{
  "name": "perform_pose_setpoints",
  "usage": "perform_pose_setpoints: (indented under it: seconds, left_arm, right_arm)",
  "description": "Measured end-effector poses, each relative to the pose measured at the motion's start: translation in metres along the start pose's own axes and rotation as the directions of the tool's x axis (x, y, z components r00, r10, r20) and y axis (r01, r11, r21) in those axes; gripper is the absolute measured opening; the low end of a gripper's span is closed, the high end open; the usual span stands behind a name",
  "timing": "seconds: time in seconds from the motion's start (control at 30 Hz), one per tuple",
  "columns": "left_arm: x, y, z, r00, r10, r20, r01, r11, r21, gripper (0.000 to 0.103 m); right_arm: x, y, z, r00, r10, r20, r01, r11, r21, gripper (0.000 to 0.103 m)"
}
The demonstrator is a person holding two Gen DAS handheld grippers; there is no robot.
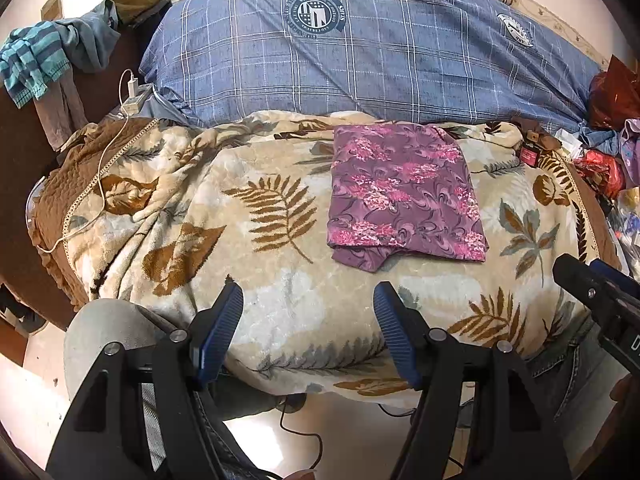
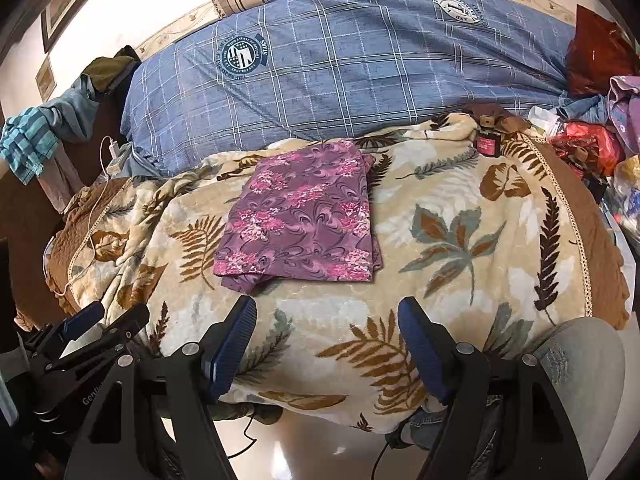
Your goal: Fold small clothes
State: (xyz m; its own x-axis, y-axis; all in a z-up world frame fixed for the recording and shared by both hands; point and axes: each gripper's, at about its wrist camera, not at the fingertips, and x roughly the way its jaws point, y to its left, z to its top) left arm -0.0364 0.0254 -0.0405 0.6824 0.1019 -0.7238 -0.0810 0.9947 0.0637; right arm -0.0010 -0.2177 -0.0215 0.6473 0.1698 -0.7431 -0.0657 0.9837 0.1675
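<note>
Purple floral cloth (image 1: 404, 192) folded flat on leaf-print blanket (image 1: 280, 280).

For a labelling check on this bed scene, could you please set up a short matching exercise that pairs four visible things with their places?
Things:
1. purple floral cloth
2. blue plaid pillow
3. small dark jar with pink label
4. teal striped garment

Places:
A. draped at the far left, off the blanket
B. folded flat on the leaf-patterned blanket, ahead of both open grippers
C. along the far side of the bed, behind the blanket
D. at the blanket's far right edge, beside the red bags

Pairs: 1-B, 2-C, 3-D, 4-A
</note>
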Motion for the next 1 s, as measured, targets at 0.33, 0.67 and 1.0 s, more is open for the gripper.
perform_pose_setpoints:
  seconds: [0.33, 0.67, 1.0]
  left_arm:
    - [0.0003, -0.0001, -0.002, 1.0, 0.002, 0.001, -0.002, 1.0, -0.002, 0.067]
    - [-0.0012, 0.0002, -0.0025, 1.0, 0.0, 0.009, 0.0, 1.0, -0.009, 0.067]
    - [0.006, 0.0006, -0.0013, 1.0, -0.005, -0.005, 0.005, 1.0, -0.001, 0.067]
  right_arm:
    - [-0.0001, -0.0022, 0.0004, 1.0, -0.001, 0.0, 0.001, 1.0, 0.003, 0.075]
    - [-0.0006, -0.0012, -0.0005, 1.0, -0.007, 0.001, 0.007, 1.0, 0.006, 0.075]
    - [0.0025, -0.003, -0.0007, 1.0, -0.013, -0.004, 0.013, 1.0, 0.014, 0.075]
